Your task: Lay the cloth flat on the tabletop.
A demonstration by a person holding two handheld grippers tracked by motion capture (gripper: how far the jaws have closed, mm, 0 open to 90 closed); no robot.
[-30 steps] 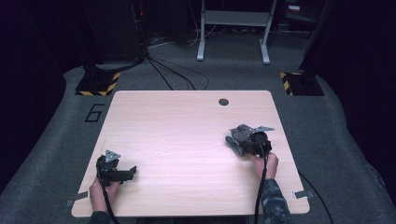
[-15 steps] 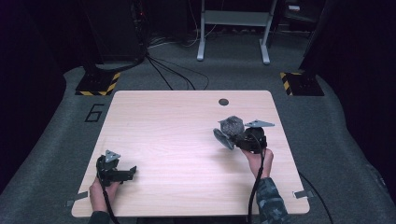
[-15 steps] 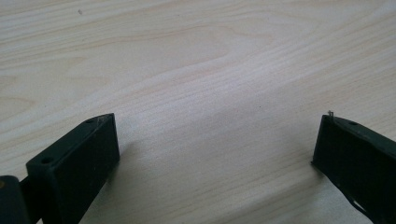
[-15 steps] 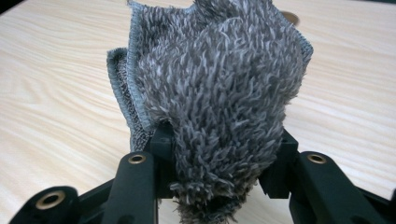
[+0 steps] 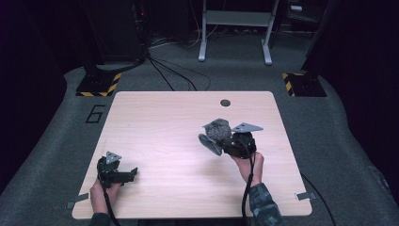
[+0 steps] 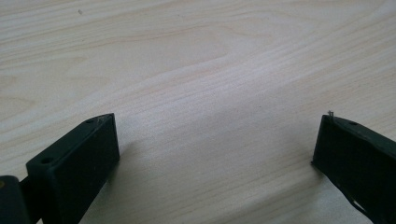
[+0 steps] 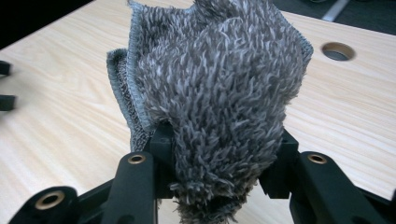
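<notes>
Fingers (image 7: pixel 163 144) clamp grey cloth (image 7: pixel 219 84); floor numeral "6" (image 5: pixel 95 113).

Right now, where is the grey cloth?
The grey cloth is clamped in the right hand-held gripper, lifted over the right half of the table, nearer the person than the round hole.

The grey cloth (image 7: pixel 219 93) hides the right claw (image 7: pixel 219 168) tips, and its lower end is cut off.
</notes>
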